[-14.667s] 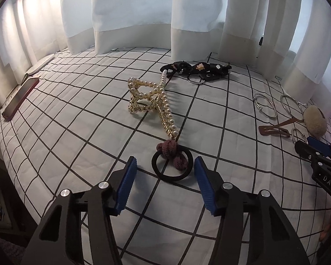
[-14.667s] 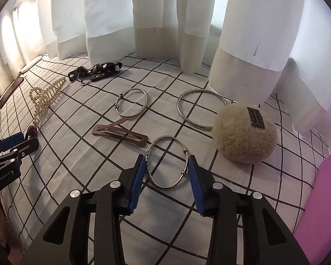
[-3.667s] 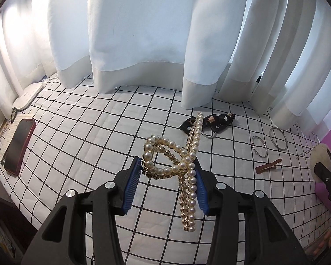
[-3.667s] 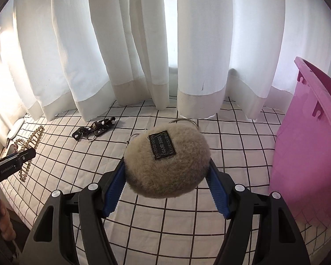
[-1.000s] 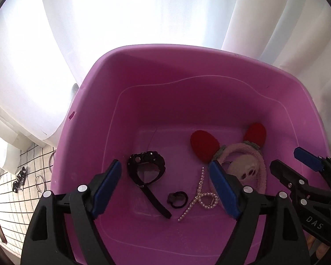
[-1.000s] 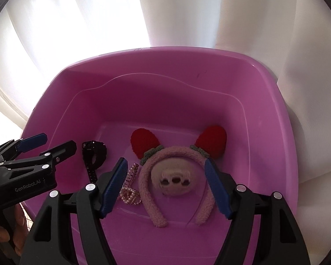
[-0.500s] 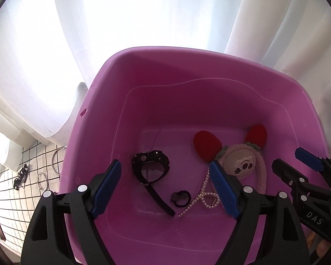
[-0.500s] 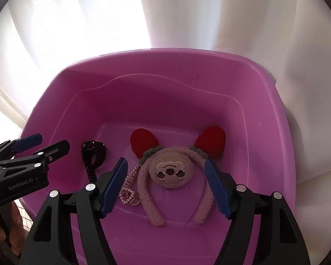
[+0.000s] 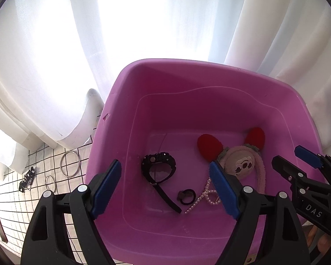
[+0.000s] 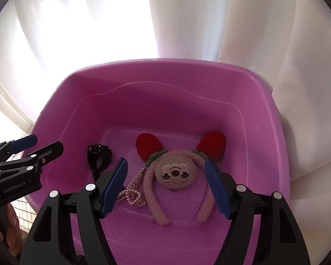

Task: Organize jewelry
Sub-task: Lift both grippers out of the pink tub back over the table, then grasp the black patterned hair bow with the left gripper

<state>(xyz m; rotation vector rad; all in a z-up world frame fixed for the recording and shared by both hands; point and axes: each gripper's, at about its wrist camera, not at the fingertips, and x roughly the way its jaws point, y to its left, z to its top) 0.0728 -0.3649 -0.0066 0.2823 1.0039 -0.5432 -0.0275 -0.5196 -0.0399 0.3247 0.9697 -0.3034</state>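
A purple tub point(image 9: 130, 81) point(image 10: 275, 119) holds a pearl hair claw point(image 9: 206, 195) point(image 10: 133, 193), a black watch point(image 9: 158, 171) point(image 10: 99, 156), a dark hair tie point(image 9: 186, 196), a plush round face piece point(image 9: 239, 164) point(image 10: 176, 174) and a fuzzy headband with red ears point(image 9: 209, 146) point(image 10: 149, 145). My left gripper point(image 9: 165, 191) is open and empty above the tub's left part. My right gripper point(image 10: 165, 186) is open and empty above the plush piece.
White curtains hang behind the tub. On the checked cloth point(image 9: 15, 201) left of the tub lie silver bangles point(image 9: 70, 163) point(image 9: 50, 183) and a black hair clip point(image 9: 26, 180). A dark phone point(image 9: 0, 226) lies at the far left edge.
Both grippers have let go of the pearl claw and plush piece, which now lie in the tub. Over the last second the left gripper has drawn back and leftward, showing more cloth.
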